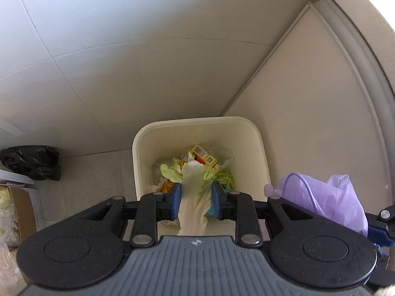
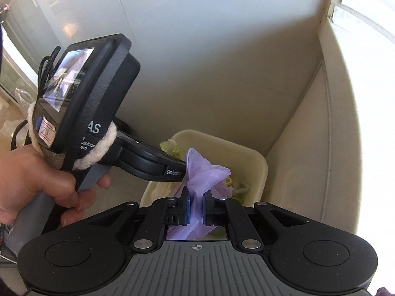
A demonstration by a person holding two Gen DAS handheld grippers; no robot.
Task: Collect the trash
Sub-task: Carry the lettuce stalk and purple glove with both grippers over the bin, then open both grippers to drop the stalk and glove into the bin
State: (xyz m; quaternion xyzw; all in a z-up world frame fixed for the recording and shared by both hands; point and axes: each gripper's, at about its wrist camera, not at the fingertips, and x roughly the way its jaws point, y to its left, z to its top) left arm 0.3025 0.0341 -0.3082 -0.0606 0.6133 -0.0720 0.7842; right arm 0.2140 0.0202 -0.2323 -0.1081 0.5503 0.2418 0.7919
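Note:
A cream trash bin [image 1: 145, 135] stands on the floor in a corner; it holds vegetable scraps, a yellow carton [image 1: 203, 156] and plastic. My left gripper [image 1: 196, 201] is over the bin, shut on a pale cabbage leaf [image 1: 193, 197] that hangs between its blue pads. My right gripper [image 2: 196, 208] is shut on a purple plastic bag [image 2: 201, 172], held above the bin [image 2: 256, 165]. The purple bag also shows at the right of the left wrist view [image 1: 328, 197]. The left gripper's body [image 2: 148, 170] reaches over the bin in the right wrist view.
A black bag [image 1: 32, 161] lies on the floor to the left, with a cardboard box [image 1: 21, 207] nearer. White walls meet behind the bin, and a beige panel [image 1: 308, 111] stands to its right. A person's hand [image 2: 37, 180] holds the left gripper's handle.

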